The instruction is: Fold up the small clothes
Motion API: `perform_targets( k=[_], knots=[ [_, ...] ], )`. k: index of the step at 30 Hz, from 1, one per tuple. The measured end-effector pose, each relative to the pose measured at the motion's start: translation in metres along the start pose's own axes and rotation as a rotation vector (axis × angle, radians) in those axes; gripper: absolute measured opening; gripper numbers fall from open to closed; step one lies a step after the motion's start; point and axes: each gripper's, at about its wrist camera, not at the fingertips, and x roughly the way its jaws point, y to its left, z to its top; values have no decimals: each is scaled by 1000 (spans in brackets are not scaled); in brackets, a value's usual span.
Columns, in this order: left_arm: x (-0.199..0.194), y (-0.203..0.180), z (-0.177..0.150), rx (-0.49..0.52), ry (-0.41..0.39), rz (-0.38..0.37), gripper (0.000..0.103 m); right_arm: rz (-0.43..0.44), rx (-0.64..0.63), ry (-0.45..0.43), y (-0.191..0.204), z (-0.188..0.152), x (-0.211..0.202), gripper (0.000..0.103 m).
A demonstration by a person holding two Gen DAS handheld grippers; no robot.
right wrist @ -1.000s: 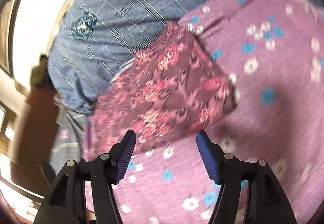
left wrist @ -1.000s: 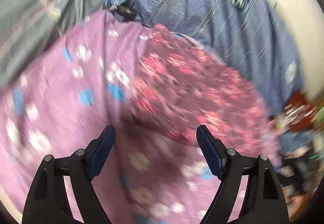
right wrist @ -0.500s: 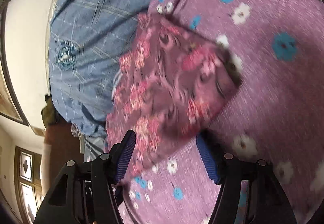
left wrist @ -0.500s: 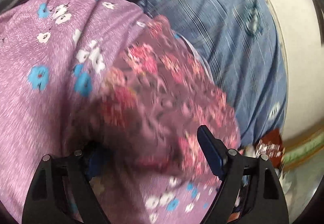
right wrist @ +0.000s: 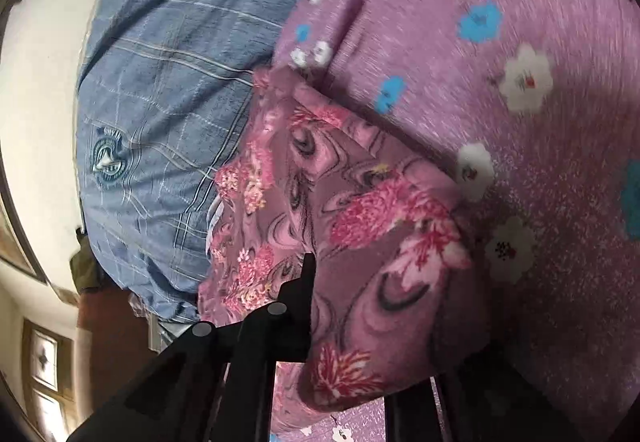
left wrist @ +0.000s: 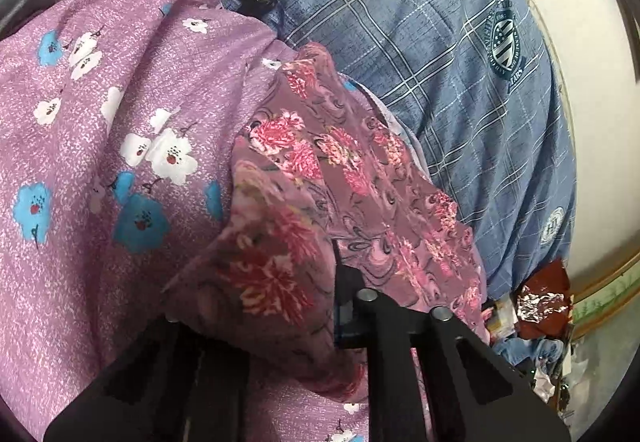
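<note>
Both wrist cams very close, looking forward along their tongs down at the bed. Left cam has blue checked cover (left wrist: 420, 42) on its right, right cam on its left. Shared: maroon floral cloth (left wrist: 320, 178) (right wrist: 360, 226), purple flowered sheet (left wrist: 100, 122) (right wrist: 520, 122).

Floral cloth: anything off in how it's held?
Nothing damaged. The floral cloth drapes over both grippers, hiding the left gripper fingertips and most of the right gripper, so neither pinch is clearly visible. It lies half on the purple sheet.
</note>
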Motion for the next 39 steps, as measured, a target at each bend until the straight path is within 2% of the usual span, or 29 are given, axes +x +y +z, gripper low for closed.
perform_targets(
  k=[6,11,12,14,16,17,18,19,21,22,26,27,28,29,30,31,34,39],
  knots=[
    [-34,-28,1,116,-66,-75,9,-45,-234,-107,40,-19,-39,8],
    [-64,-36,-15,173,-18,-131,9,-81,-344,-173,50,-40,-96,8],
    [-69,-35,-23,199,-5,-124,9,-94,-363,-177,50,-41,-104,8],
    [-66,-31,-39,244,14,-55,11,-144,-396,-105,40,-40,-104,10],
    [-49,-22,-49,233,84,11,14,-263,-376,16,21,-38,-87,28],
    [-37,-11,-50,178,142,23,21,-313,-352,59,13,-37,-82,30],
    [-35,-6,-48,133,142,-13,24,-338,-312,96,4,-37,-81,31],
    [-34,-2,-44,99,136,-42,28,-322,-282,89,0,-36,-87,36],
    [-33,-5,-37,76,144,-88,51,-322,-257,28,0,-36,-108,45],
    [-33,-5,-37,67,132,-95,54,-331,-255,-19,1,-37,-121,49],
    [-33,-11,-40,66,104,-92,53,-376,-283,-219,12,-49,-159,48],
    [-33,-15,-40,86,90,-87,43,-374,-306,-239,16,-51,-159,40],
    [-35,-21,-40,124,75,-67,35,-341,-342,-223,24,-52,-152,27],
    [-36,-26,-40,156,65,-45,19,-316,-366,-202,31,-53,-144,21],
    [-36,-30,-41,200,52,-6,15,-300,-407,-175,39,-58,-134,18],
    [-34,-34,-41,224,44,19,15,-300,-470,-147,51,-64,-119,17],
    [-32,-34,-41,237,45,31,14,-273,-597,-56,86,-83,-70,14],
    [-26,-33,-41,273,34,112,19,-279,-683,49,117,-99,0,13]
  ],
)
